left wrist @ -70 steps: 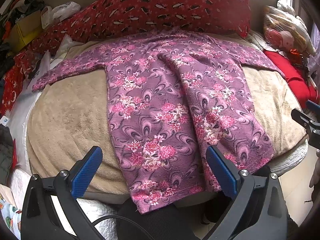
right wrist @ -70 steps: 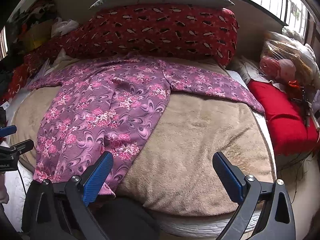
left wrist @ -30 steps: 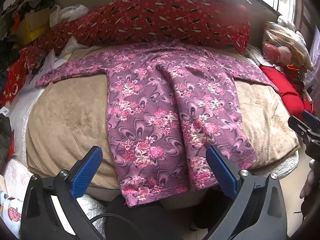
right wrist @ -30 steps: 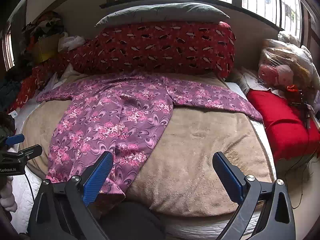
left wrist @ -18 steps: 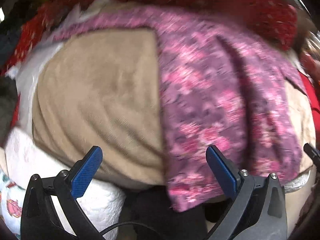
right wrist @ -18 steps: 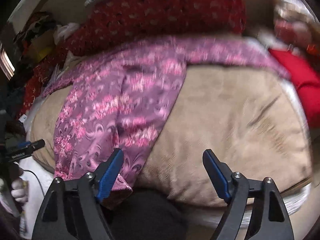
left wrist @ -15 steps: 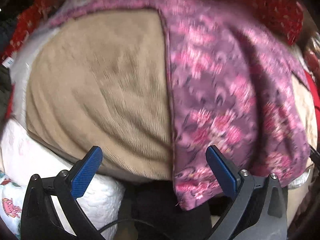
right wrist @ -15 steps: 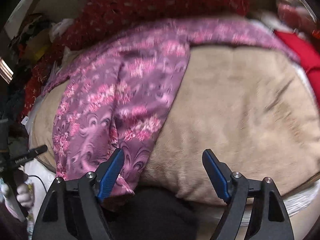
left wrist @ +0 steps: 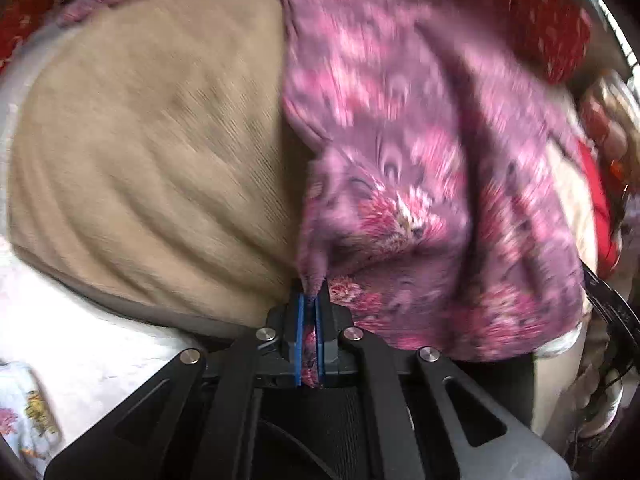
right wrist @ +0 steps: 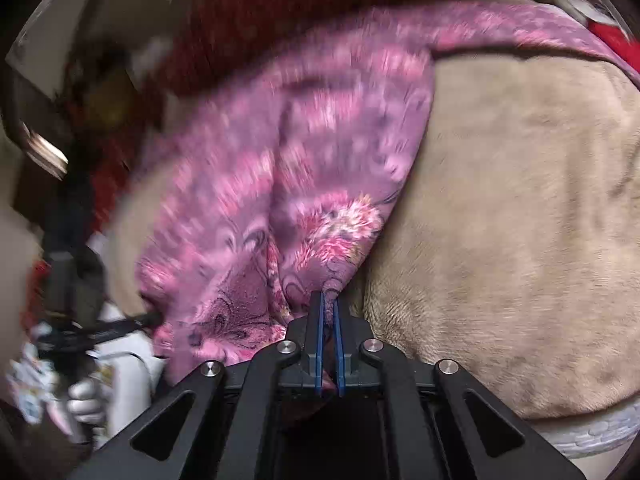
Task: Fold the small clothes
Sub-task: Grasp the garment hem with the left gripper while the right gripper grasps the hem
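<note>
A purple long-sleeved garment with pink flowers lies spread on a beige blanket over a bed. My left gripper is shut on the garment's near left hem corner, cloth pinched between the blue pads. My right gripper is shut on the garment at its near right hem corner. The cloth rises in folds from both grips. The left gripper also shows at the left of the right wrist view. Both views are blurred by motion.
A red patterned pillow lies along the far side of the bed. A red cushion sits at the right. The beige blanket fills the right side. White bedding hangs at the near left edge.
Both grippers moved down to the near hem and went from wide open to shut on its two corners. The hem now bunches up at the grips.
</note>
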`<state>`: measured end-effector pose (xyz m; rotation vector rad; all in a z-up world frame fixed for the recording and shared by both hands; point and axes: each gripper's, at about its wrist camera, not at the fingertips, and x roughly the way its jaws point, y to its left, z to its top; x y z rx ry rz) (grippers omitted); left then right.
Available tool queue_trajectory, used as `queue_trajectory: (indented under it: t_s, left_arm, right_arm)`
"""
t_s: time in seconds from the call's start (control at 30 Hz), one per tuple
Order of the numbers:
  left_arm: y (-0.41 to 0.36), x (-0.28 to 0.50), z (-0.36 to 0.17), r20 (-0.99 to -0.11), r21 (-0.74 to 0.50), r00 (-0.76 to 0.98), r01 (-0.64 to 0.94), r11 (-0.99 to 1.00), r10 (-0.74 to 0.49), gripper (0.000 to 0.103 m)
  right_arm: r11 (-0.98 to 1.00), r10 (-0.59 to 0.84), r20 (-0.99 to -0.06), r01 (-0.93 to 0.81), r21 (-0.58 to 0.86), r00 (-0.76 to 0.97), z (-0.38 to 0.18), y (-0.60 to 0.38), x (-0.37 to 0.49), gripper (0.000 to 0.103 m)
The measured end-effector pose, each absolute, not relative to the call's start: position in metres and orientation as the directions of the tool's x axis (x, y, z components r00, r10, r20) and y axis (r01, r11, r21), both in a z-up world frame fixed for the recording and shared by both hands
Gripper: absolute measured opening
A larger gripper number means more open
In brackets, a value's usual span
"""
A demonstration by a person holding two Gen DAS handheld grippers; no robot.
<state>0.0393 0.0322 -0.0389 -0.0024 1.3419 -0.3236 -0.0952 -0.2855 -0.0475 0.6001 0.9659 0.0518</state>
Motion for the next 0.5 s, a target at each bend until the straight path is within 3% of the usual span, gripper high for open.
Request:
queue_trajectory:
  t_s: [0.2,0.3,0.37,0.5]
  left_arm:
    - [0.065,0.042,-0.006,-0.948,-0.18,0.236,0.158,0.971,-0.214,0.003]
    - [0.07,0.047,-0.029,-0.97,-0.151,0.174,0.118,0.982,-0.17,0.003]
    - [0.073,0.045,-0.04,-0.97,-0.204,0.109,0.103,0.974,-0.215,0.003]
    - [0.077,0.037,-0.038,-0.939,-0.311,0.111,0.131,0.941,-0.326,0.006]
  right_arm:
    - [0.804,0.142,-0.655,0.299,0.513,0.742,0.023,-0.363,-0.154,0.0]
    - [0.778,0.088,-0.698,0.389,0.494,0.71,0.005,-0.384,-0.168,0.0]
    - [0.732,0.096,-0.743,0.459,0.503,0.662,-0.019,-0.391,-0.171,0.0]
    - [0.663,0.195,-0.748,0.477,0.577,0.634,-0.046,-0.387,-0.17,0.011]
